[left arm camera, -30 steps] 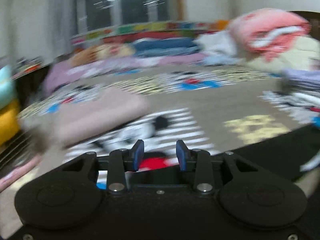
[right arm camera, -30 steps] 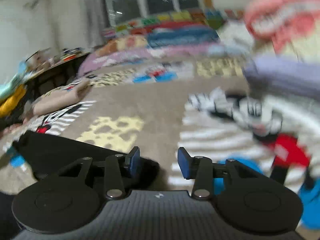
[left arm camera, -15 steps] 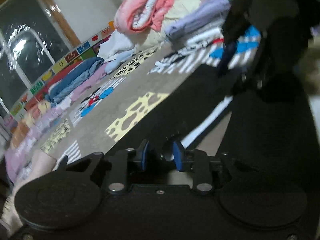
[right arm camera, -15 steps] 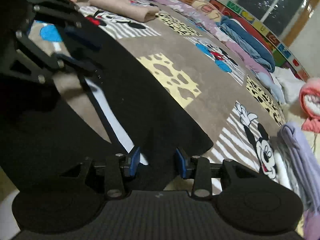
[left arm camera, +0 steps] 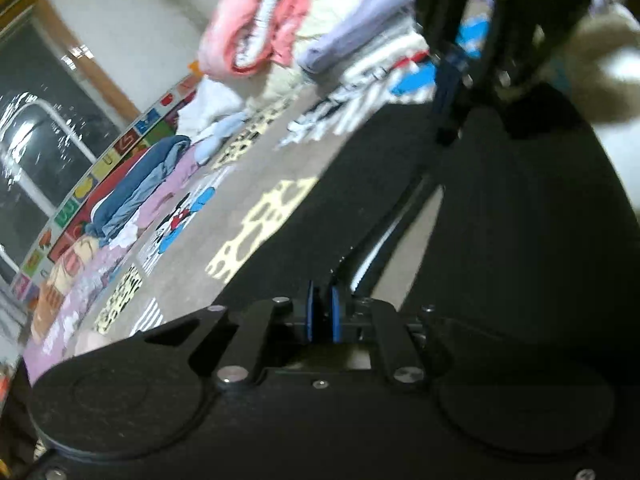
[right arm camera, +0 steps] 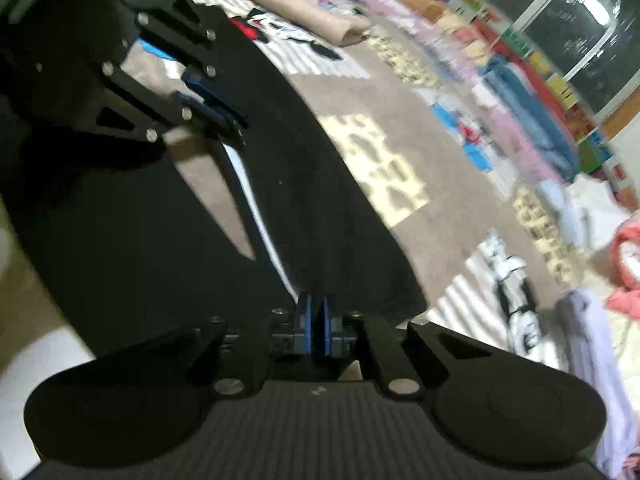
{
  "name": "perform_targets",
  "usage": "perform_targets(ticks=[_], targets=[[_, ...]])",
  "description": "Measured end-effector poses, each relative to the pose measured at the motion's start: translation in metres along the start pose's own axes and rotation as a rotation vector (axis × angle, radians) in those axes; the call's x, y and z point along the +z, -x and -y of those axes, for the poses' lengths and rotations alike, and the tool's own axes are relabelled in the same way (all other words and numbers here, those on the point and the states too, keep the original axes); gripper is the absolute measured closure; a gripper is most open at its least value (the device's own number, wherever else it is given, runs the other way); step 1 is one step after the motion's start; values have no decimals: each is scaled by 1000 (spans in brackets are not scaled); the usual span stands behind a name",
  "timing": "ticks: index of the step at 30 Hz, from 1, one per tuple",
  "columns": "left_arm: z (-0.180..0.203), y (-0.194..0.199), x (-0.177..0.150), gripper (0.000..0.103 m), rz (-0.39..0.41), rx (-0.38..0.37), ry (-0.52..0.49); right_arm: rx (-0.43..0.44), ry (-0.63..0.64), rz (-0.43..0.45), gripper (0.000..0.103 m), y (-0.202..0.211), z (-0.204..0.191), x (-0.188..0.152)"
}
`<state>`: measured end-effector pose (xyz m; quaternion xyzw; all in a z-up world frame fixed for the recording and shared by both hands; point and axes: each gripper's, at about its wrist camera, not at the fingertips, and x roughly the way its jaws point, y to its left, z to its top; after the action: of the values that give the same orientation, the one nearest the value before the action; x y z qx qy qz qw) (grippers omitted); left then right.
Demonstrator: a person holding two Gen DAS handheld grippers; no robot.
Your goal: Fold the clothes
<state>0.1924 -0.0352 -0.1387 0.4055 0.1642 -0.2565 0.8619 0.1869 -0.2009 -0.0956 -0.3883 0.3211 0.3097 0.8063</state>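
Two claws are in play, and both are down on one black garment (left arm camera: 500, 240), which lies spread flat on the patterned blanket (left arm camera: 256, 168) right in front of us. The left claw (left arm camera: 322, 318) is closing, its two blue pads almost together with a fold of the dark cloth pinched between them. The right claw (right arm camera: 316, 328) is clenched on the same garment, further along its near edge. One narrow white stripe (right arm camera: 256, 208) runs down the black fabric, which looks soft and matte.

The blanket is a fuzzy taupe with one yellow spotted patch (left arm camera: 260, 232) next to the garment, and we count at least two cartoon mouse prints on striped panels; one of them (right arm camera: 514, 292) lies just past the garment's far corner.

One beige folded piece (right arm camera: 300, 12) sits well apart at the blanket's far edge. One rumpled pink and white heap (left arm camera: 248, 36) rises beside one lavender piece (left arm camera: 352, 44). One blue garment (left arm camera: 136, 192) lies along a border of coloured tiles (left arm camera: 120, 148) under the dark window (left arm camera: 32, 132). The tiles carry symbols, too blurred for us to read.
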Motion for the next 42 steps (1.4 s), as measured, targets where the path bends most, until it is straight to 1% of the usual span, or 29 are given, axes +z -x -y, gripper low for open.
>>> perform_targets(ticks=[2,3,5,7,8,9,11,14,16,18,20,21,22,24,28,30,31,32,33,34,35,36,37,38,39,40,41,42], targets=[[5,0,1,96,-15,6,-44,34,0,-18,95,-3,1,0],[4,1,1,96,-20,-3,-45,54,4,-31,95,-7,1,-1],[-1,9,-2,96,-24,-45,-54,59,36,-41,92,-11,-3,-1],[-13,17,-5,95,-24,-84,-22,73,29,-46,91,-9,-2,1],[-20,22,-6,92,-18,-104,3,76,19,-40,91,-5,0,1],[-27,26,-6,86,-9,-114,30,88,-5,-36,92,-1,3,1],[-41,35,-6,85,8,-132,88,98,-79,-3,91,11,13,1],[-61,35,-5,85,34,-118,242,108,-196,75,91,28,26,0],[-67,28,-2,85,39,-78,340,105,-287,125,91,30,34,1],[-72,16,1,85,17,-58,463,92,-356,160,91,25,37,4],[-61,3,1,85,-30,-101,458,120,-416,138,91,7,36,2],[-54,-2,1,86,-54,-115,439,136,-446,125,91,-2,35,0],[-41,-4,2,86,-74,-103,354,152,-476,111,91,-12,34,-1],[-18,-8,3,86,-110,-79,203,164,-471,51,91,-30,27,-10],[-34,8,9,86,-89,-72,266,96,-595,162,89,-5,36,-22],[-45,17,8,86,-79,-40,299,45,-691,242,89,14,35,-35],[-52,24,6,86,-65,-41,334,18,-740,284,89,25,34,-42],[-57,31,5,86,-45,-48,375,-15,-783,305,88,31,33,-50],[-59,38,5,86,-13,-54,410,-51,-840,319,85,37,30,-59],[-60,46,5,86,18,-60,445,-59,-923,337,83,42,28,-73],[-61,53,4,86,50,-65,480,-60,-1011,356,75,46,26,-87],[-61,60,5,86,79,-76,514,-28,-1101,360,64,45,25,-101],[-55,66,8,86,95,-106,540,11,-1190,361,59,44,24,-115],[-47,70,11,86,109,-137,561,51,-1279,361,57,42,23,-128],[-35,74,15,86,114,-166,556,78,-1349,361,57,42,21,-140],[-22,77,20,86,115,-191,549,99,-1384,367,57,42,17,-147],[-10,78,24,86,106,-191,530,120,-1413,374,56,42,12,-154],[1,78,29,86,95,-181,520,126,-1408,377,56,40,9,-154]])
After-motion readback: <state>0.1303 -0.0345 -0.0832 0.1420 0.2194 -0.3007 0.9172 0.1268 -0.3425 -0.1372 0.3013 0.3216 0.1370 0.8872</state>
